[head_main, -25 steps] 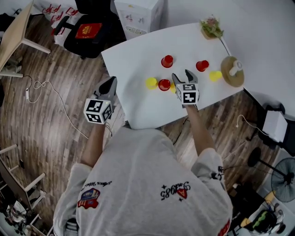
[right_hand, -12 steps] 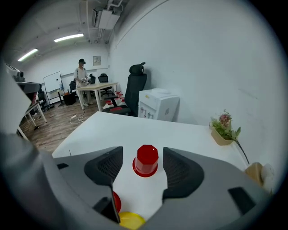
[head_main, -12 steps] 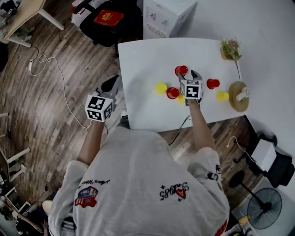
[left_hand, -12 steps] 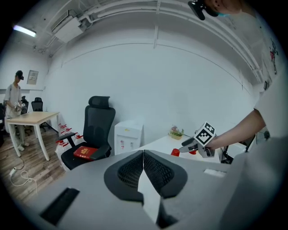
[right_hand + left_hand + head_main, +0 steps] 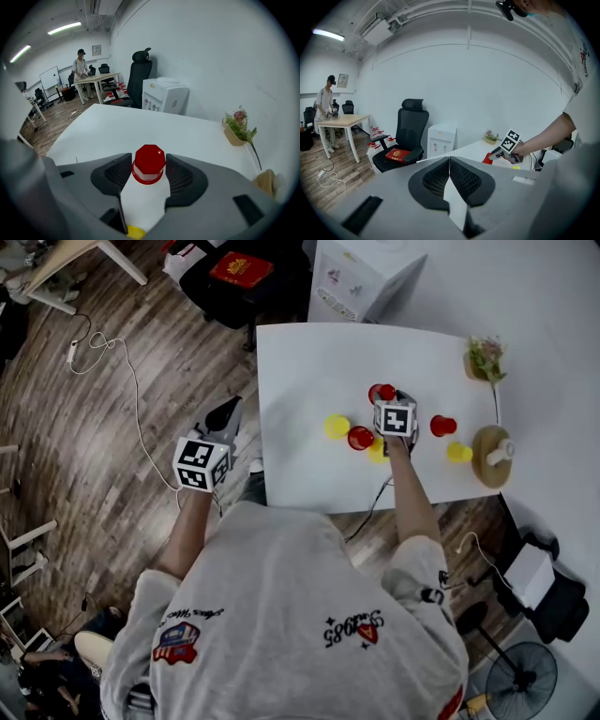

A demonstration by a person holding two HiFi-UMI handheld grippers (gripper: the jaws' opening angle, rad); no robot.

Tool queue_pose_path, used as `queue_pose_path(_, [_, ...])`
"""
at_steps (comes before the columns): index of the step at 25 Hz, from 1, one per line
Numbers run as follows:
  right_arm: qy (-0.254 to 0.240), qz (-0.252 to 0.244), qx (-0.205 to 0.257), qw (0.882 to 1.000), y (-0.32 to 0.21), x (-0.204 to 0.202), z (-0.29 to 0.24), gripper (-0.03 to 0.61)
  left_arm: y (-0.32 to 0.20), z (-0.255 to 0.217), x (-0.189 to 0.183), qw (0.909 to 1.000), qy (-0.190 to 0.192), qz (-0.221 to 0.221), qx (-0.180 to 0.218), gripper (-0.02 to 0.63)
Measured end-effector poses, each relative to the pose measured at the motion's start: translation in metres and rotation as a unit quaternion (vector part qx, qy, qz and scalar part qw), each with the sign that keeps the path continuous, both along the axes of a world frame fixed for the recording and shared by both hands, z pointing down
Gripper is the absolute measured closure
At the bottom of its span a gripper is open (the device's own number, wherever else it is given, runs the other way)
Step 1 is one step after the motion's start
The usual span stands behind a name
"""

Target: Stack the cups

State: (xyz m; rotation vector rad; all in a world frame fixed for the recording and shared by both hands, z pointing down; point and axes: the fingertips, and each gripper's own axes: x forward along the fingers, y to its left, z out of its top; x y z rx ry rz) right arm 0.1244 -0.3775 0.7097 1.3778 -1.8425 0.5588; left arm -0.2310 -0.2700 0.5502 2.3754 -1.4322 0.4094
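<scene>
The red cup stands upside down on the white table, a little right of the middle, between the jaws of the right gripper. Those jaws have just been closing, and the pads now sit against the cup's rim on both sides. The right arm reaches out over the table's near edge with the gripper tipped steeply down.

A yellow cup shows under that gripper, with a second red cup just beside it and a second yellow cup further left. To the right stand a third red cup and a third yellow cup.

The left gripper is clenched on nothing. It is held off the table's left side, over the plank floor.

A potted plant and a round wooden stand sit along the table's right side. Beyond the table are a white cabinet and a black office chair.
</scene>
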Motion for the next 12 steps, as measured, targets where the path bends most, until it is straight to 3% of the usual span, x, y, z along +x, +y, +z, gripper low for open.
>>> queue_pose_path(1, [-0.001, 0.0, -0.003, 1.0, 0.001, -0.001, 0.002, 0.364, 0.0, 0.0, 0.0, 1.0, 0.0, 0.0, 0.0, 0.607])
queue_pose_path(12, [-0.001, 0.01, 0.013, 1.0, 0.02, -0.006, -0.04, 0.371, -0.008, -0.009, 0.014, 0.9994, 0.011, 0.033, 0.005, 0.607])
